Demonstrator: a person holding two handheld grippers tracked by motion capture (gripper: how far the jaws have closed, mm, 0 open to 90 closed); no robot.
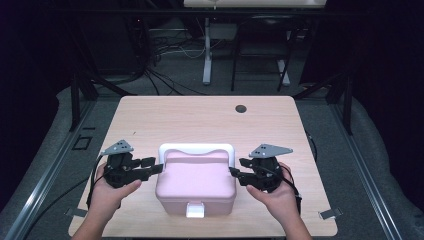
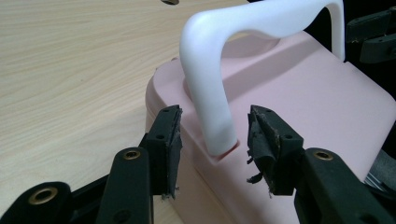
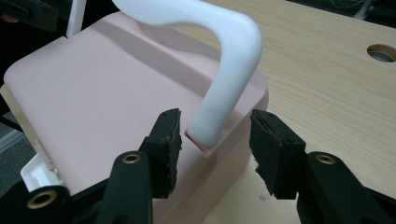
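A pink lidded box (image 1: 195, 182) with a white carry handle (image 1: 196, 148) standing upright sits near the table's front edge, its white latch (image 1: 195, 210) facing the person. My left gripper (image 1: 156, 166) is at the box's left side. In the left gripper view the left gripper (image 2: 214, 114) stands open, its jaws on either side of the handle's left foot (image 2: 210, 116) with gaps on both sides. My right gripper (image 1: 236, 167) is at the box's right side. Its own view shows the right gripper (image 3: 215, 119) open too, straddling the handle's right foot (image 3: 212, 116) without touching it.
The light wooden table (image 1: 200, 115) has a round cable hole (image 1: 241, 108) at the back right. Bare tabletop lies behind the box and to both sides. Dark floor, cables and a desk leg (image 1: 206, 55) lie beyond the far edge.
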